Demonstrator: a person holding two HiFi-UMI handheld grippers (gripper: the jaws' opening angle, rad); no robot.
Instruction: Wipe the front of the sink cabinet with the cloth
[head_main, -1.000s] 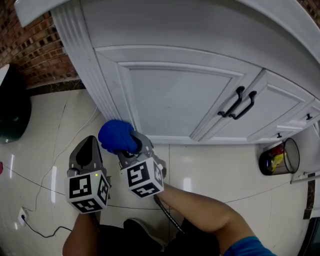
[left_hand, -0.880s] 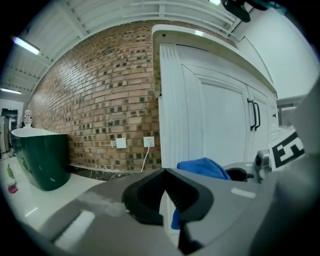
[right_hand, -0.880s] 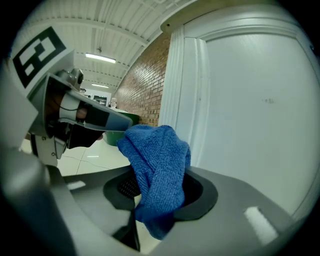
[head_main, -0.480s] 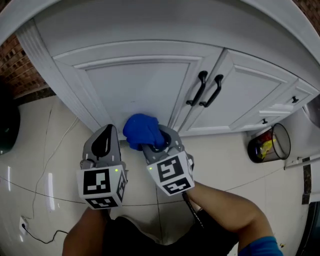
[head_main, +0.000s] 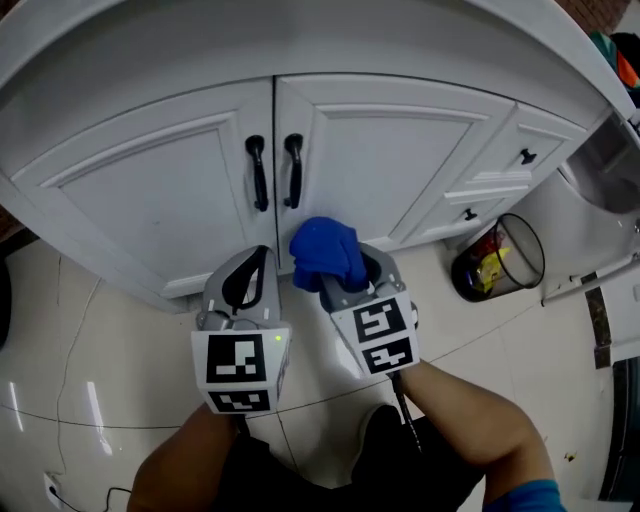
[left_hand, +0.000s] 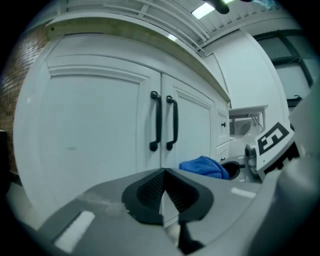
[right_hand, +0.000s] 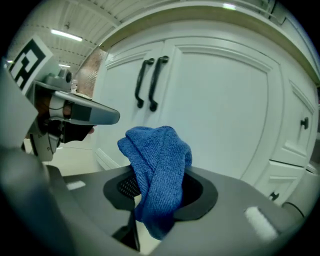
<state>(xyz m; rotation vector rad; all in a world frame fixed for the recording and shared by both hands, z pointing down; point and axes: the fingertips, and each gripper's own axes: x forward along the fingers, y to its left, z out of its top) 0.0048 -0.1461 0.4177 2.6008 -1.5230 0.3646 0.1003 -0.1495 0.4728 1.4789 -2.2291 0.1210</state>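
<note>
Cloth (right_hand: 157, 170), blue and bunched, clamped between the jaws of the right tongs (head_main: 340, 272), with a thick fold standing up above the jaws and a shorter end hanging down below them. Held in front of the right door (head_main: 400, 170) of the white sink cabinet (head_main: 275, 110), low on the door and a little to the right of the two black handles (head_main: 257, 172). Touching the door or just apart from it: not possible to tell.

Left tongs (left_hand: 164, 192) with jaws closed together, pad against pad, nothing between them. Held just beside the right tongs, on its left, pointing at the lower part of the left door (head_main: 150, 200).

Both tongs over a pale, glossy tiled floor (head_main: 90, 340). Handles upright, side by side at the meeting edge of the two doors. To the right of the doors, small drawers with dark knobs (head_main: 526, 156). Near that end of the cabinet, on the floor, a dark waste basket (head_main: 497, 262) with something yellow and red inside.
</note>
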